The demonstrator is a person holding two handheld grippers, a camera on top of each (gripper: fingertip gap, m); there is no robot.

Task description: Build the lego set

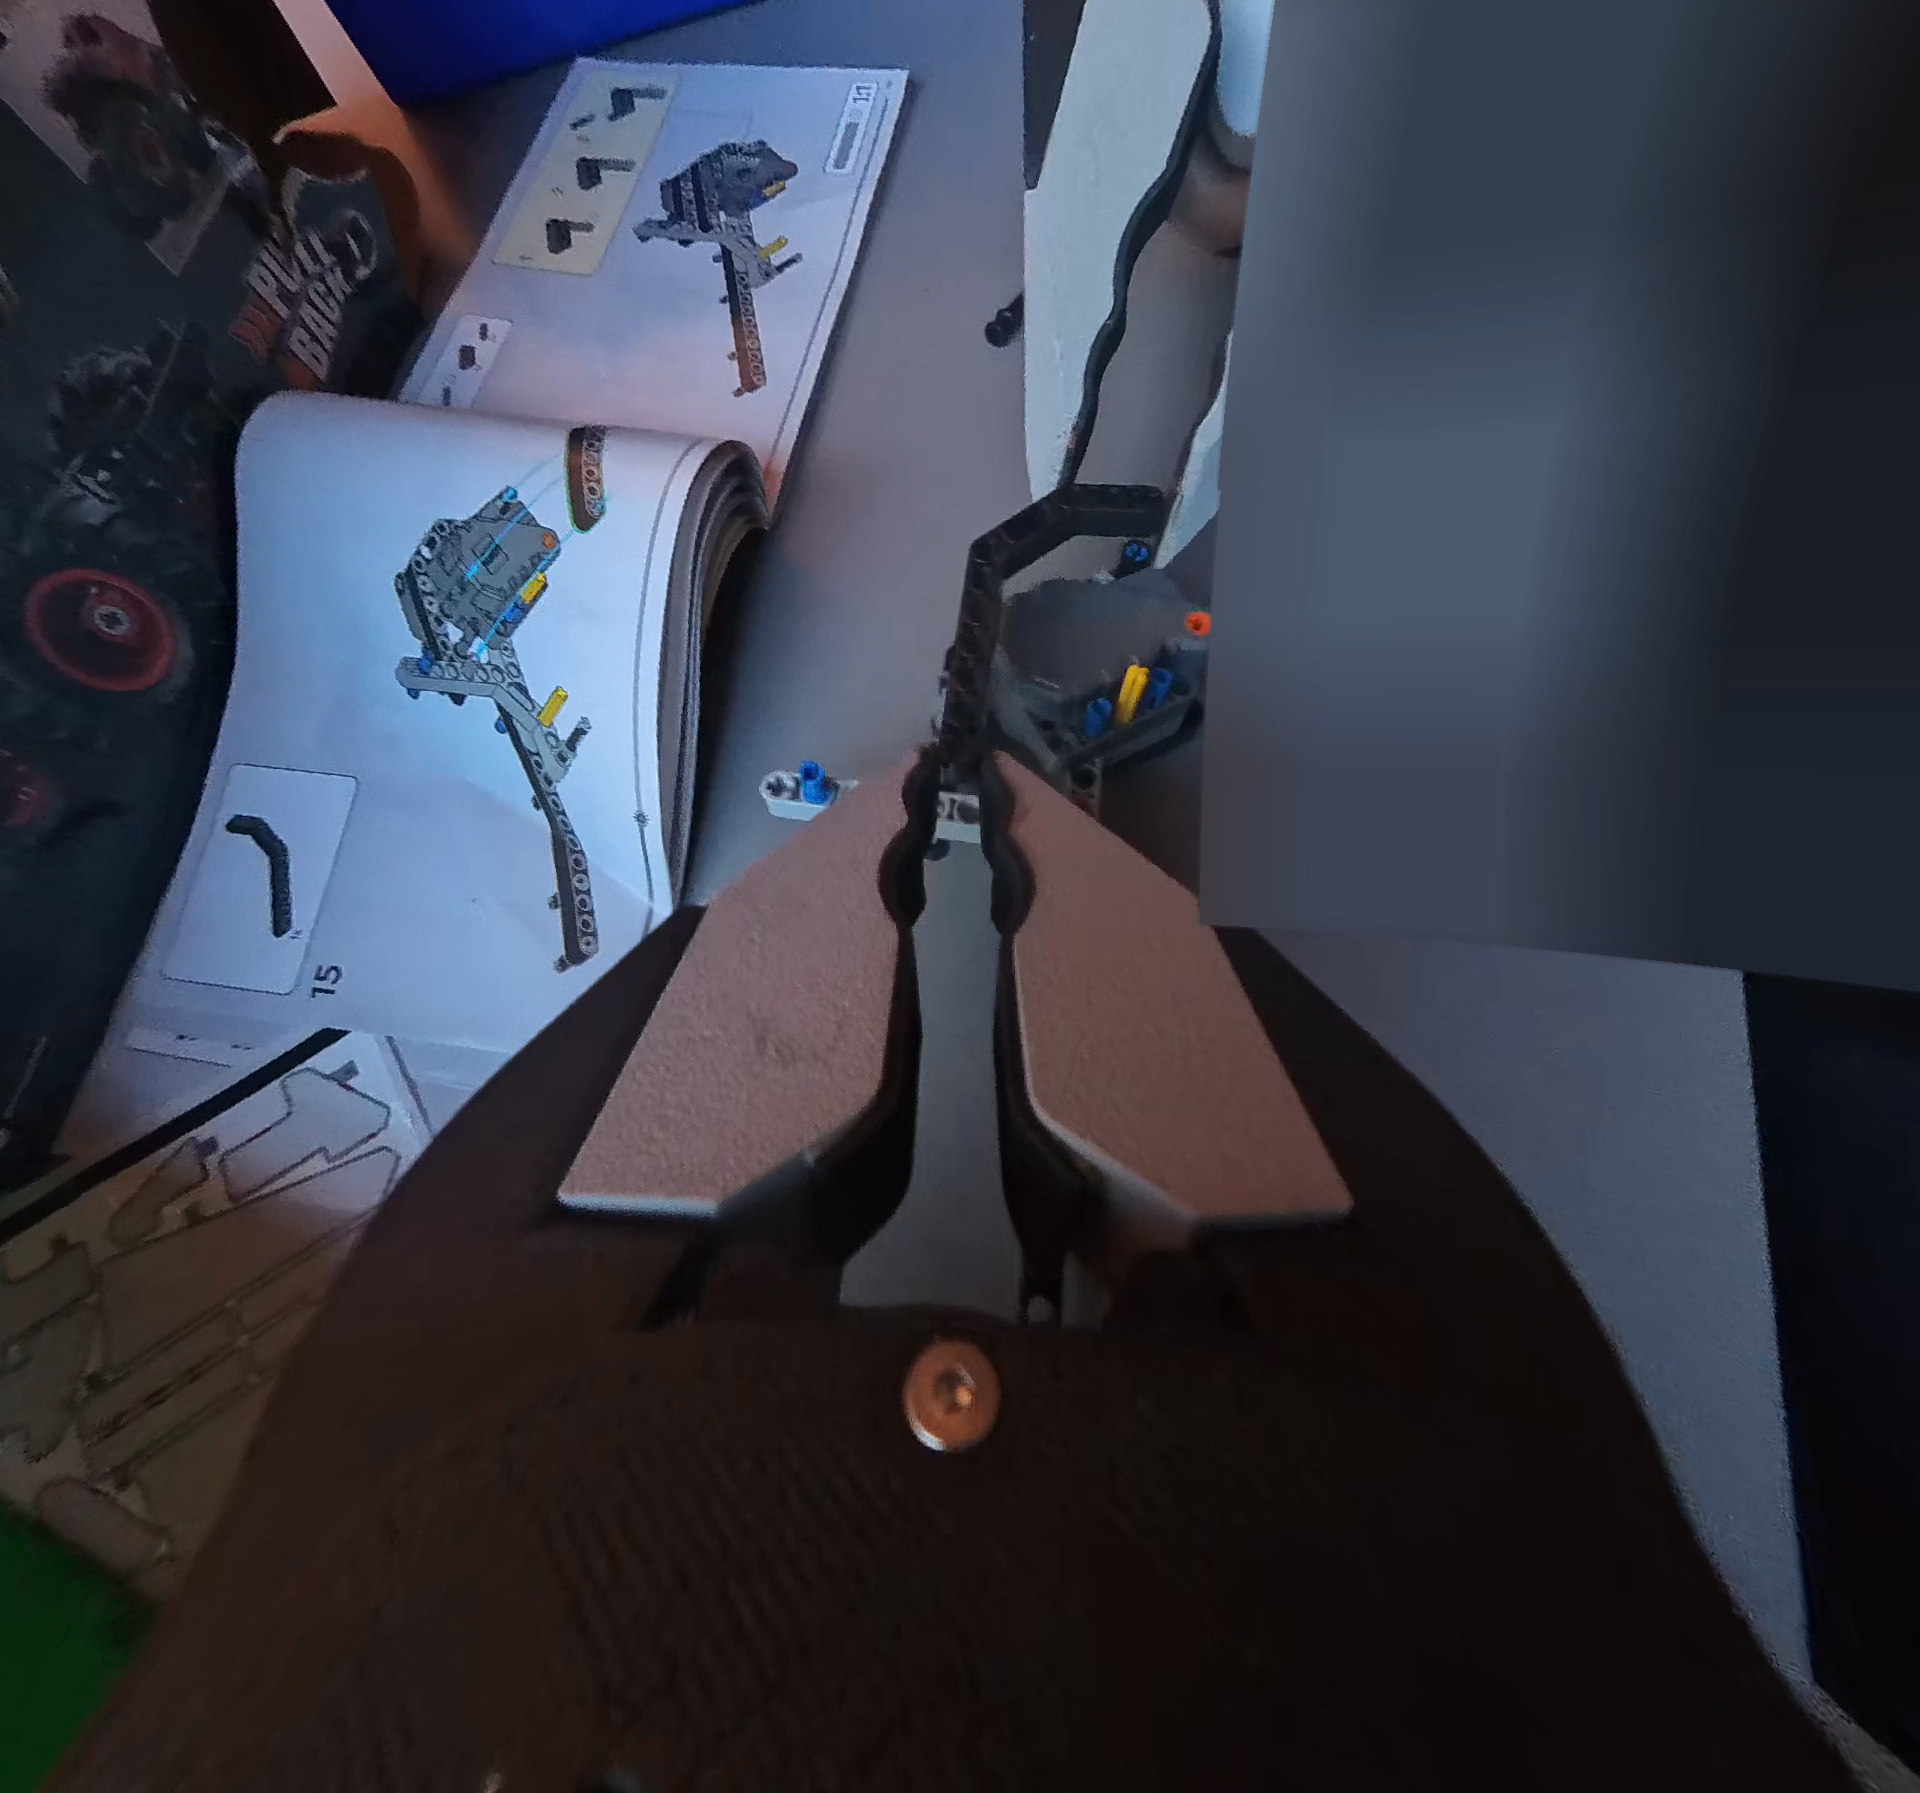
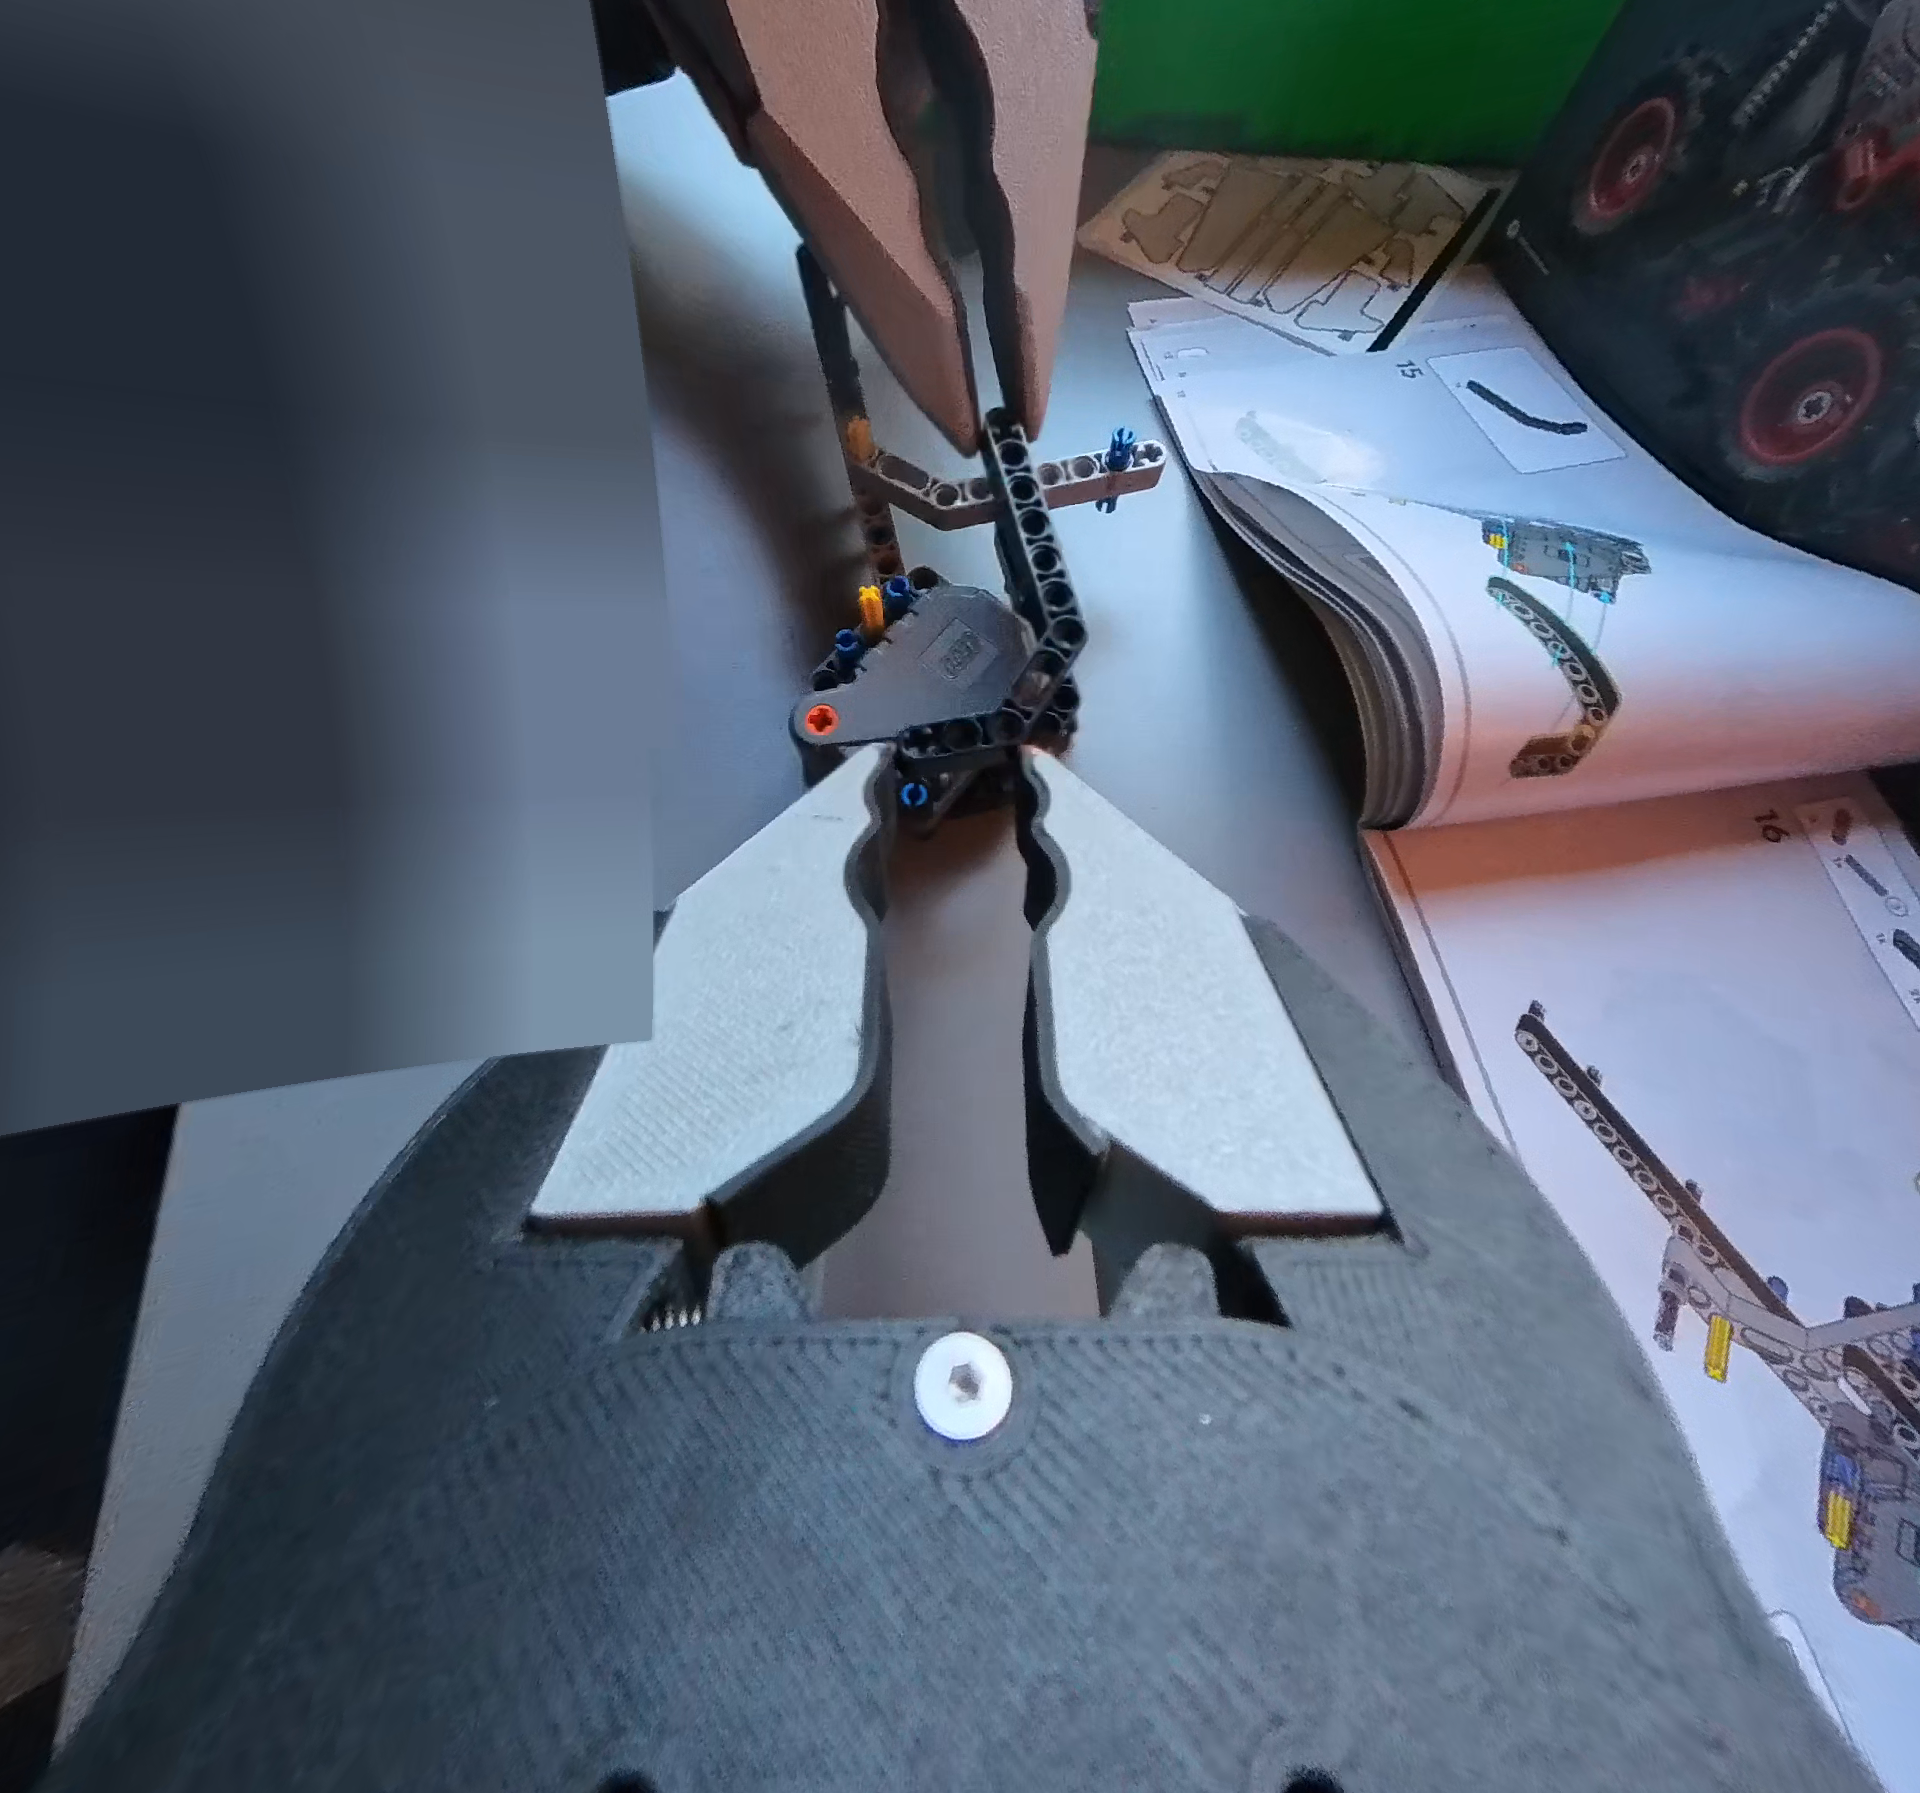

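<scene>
My left gripper (image 1: 956,793) is shut on the lower end of a black bent beam (image 1: 977,621). In the right wrist view it comes down from the top (image 2: 987,429), pinching the beam's (image 2: 1039,548) far end. The beam's other end lies against the assembly (image 2: 935,663), a dark grey motor block with black beams, blue pins and a yellow axle. My right gripper (image 2: 956,787) is shut on the assembly's near edge. The assembly also shows in the left wrist view (image 1: 1101,704).
A light grey bent beam (image 2: 1049,476) with a blue pin lies on the table behind the assembly. An open instruction booklet (image 2: 1558,621) (image 1: 416,704), the set's box (image 2: 1766,185), a sticker sheet (image 2: 1299,226) and a small black pin (image 1: 1003,322) lie around. My right fingertips sit around 7 cm from my left ones.
</scene>
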